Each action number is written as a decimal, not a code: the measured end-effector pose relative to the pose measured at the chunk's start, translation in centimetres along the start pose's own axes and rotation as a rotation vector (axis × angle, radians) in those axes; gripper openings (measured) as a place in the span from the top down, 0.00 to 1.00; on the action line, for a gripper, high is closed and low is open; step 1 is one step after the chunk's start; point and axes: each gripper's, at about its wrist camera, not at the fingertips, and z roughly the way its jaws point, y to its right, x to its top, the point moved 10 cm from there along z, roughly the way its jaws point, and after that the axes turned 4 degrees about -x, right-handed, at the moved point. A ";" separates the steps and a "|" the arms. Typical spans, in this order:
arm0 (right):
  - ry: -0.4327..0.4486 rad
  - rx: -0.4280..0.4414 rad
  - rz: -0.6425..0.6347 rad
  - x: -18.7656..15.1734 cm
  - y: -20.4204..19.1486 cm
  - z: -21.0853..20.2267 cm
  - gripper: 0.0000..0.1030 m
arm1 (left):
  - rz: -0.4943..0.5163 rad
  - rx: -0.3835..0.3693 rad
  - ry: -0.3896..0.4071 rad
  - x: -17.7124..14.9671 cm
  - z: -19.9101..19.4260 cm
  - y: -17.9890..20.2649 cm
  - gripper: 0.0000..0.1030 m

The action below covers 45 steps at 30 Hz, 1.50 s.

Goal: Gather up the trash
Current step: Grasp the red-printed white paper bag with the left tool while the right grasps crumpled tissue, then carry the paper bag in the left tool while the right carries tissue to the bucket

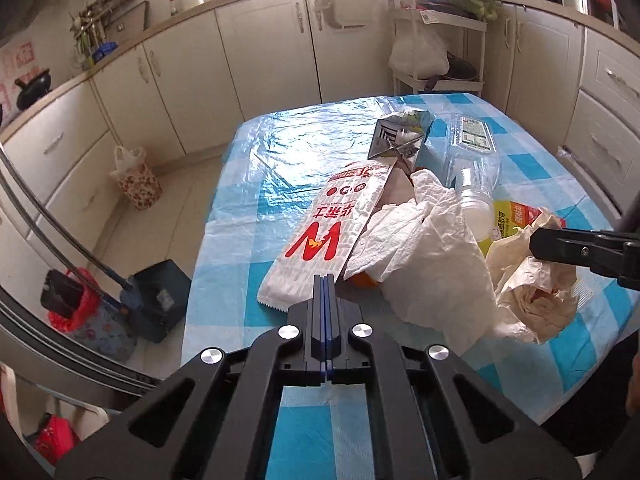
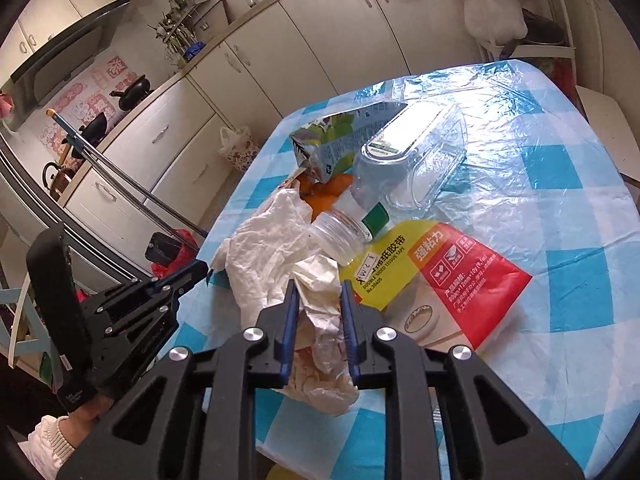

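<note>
Where the trash lies heaped on the checked tabletop [image 1: 280, 140], the crumpled beige wrapper [image 2: 320, 320] sits at the lower centre of the right wrist view, between the two blue-edged fingers of the right gripper [image 2: 319, 292]. The jaws stand part open around it, with paper pressing against both fingers; whether they are actually clamping it, I cannot tell. In the left wrist view the same wrapper [image 1: 532, 280] appears at the right edge, under the tip of the right gripper [image 1: 534, 242].

Just beside the wrapper, toward the frame centre, lies a white paper towel [image 1: 424, 248], spread and creased. The left gripper [image 1: 324, 280] is at lower centre of its own view, jaws pressed fully together with nothing between them, its tip just over the near end of a white paper bag with a red W [image 1: 320, 240]. In the right wrist view the left gripper [image 2: 204, 270] shows at lower left.

Behind the towel lie a grey folded carton [image 1: 400, 136], a clear plastic bottle [image 2: 404, 160] on its side, and a small clear jar [image 2: 340, 236]. A yellow and red tape package [image 2: 452, 276] lies flat, right of the wrapper. Something orange [image 2: 324, 196] shows between carton and towel.

On the floor at left of the left wrist view stand a floral-patterned bin [image 1: 138, 184] and a dark dustpan [image 1: 160, 300].
</note>
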 end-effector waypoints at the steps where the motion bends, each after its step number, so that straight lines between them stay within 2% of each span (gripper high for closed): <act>1: 0.003 0.008 0.007 -0.1 0.0 -0.1 0.79 | -0.034 -0.016 0.003 -0.4 -0.5 -0.4 0.99; 6: 0.011 0.034 0.035 -0.5 0.3 -0.6 0.79 | -0.131 -0.061 0.001 -2.5 -2.8 -2.1 0.99; 9: 0.017 0.038 0.045 -0.5 0.3 -0.8 0.79 | -0.094 -0.017 0.009 -2.9 -3.4 -2.5 0.98; 10: 0.017 0.041 0.052 -0.5 0.1 -0.8 0.79 | -0.073 -0.004 0.002 -2.9 -3.3 -2.3 0.89; 11: 0.016 0.044 0.060 -0.5 0.1 -0.8 0.79 | -0.048 0.008 -0.006 -2.8 -3.0 -2.0 0.65; 13: 0.014 0.047 0.075 -0.5 0.3 -0.8 0.79 | 0.034 0.077 0.021 -1.9 -2.6 -1.3 0.31; 15: 0.013 0.047 0.082 -0.6 0.5 -1.0 0.79 | 0.151 0.142 0.030 -1.3 -1.5 -0.1 0.29; 18: 0.010 0.043 0.089 -0.6 1.0 -0.8 0.79 | 0.245 0.205 0.011 -0.7 0.8 0.4 0.31; 19: 0.009 0.042 0.090 -0.5 1.0 -0.7 0.79 | 0.254 0.217 0.003 -0.5 1.5 0.1 0.43; 20: 0.008 0.042 0.091 -0.5 1.1 -0.6 0.79 | 0.250 0.213 -0.008 -0.4 2.0 -0.1 0.69; 22: 0.007 0.044 0.093 -0.4 1.1 -0.5 0.79 | 0.213 0.183 -0.042 -0.3 2.7 -0.9 0.99; 27: 0.019 0.066 0.089 0.0 0.9 -0.9 0.79 | 0.156 0.126 -0.015 -0.1 0.4 -1.3 0.99; 32: 0.036 0.082 0.088 0.2 0.3 -1.2 0.79 | -0.029 0.011 0.005 -0.8 -3.4 -2.4 0.99; 37: 0.060 0.089 0.077 0.3 -0.7 -2.0 0.79 | -0.170 -0.094 -0.006 -3.1 -6.0 -3.0 0.99; 42: 0.081 0.085 0.081 0.4 -0.6 -2.7 0.79 | -0.264 -0.155 -0.007 -4.7 -7.9 -3.5 0.99; 45: 0.094 0.084 0.083 0.7 -0.7 -3.0 0.79 | -0.291 -0.167 -0.007 -5.5 -8.6 -3.2 0.99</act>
